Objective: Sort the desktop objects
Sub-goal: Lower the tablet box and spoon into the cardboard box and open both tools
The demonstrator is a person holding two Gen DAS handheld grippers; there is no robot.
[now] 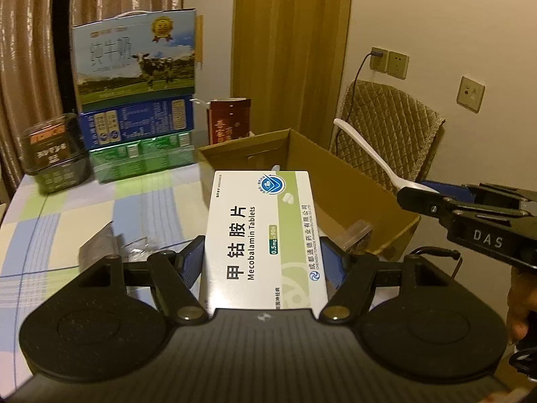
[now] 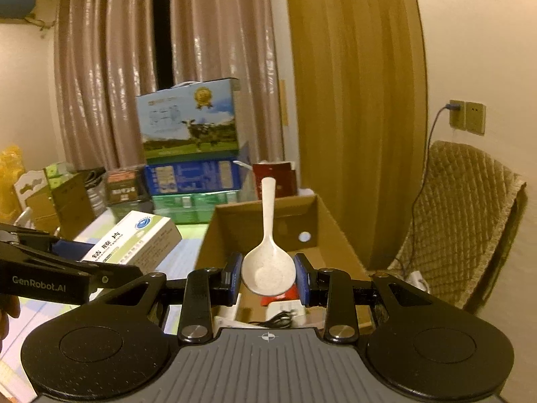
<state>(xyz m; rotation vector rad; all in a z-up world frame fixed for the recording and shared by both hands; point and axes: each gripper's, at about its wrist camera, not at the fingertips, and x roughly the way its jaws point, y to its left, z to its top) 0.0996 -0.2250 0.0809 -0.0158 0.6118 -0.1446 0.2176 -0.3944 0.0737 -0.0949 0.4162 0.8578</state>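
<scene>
while the left gripper (image 1: 263, 262) clamps the white-and-green cardboard tablet box (image 1: 261, 235) above the checked tablecloth's (image 1: 100, 215) right edge, beside the open brown cardboard carton (image 1: 339, 181), the right gripper (image 2: 268, 277) pinches the speckled white plastic spoon (image 2: 268, 262) over it; some items already lie inside, both held ones remain.

White-green medicine box (image 1: 265, 235), cream speckled spoon (image 2: 268, 268), brown cardboard box (image 1: 352, 181)
</scene>
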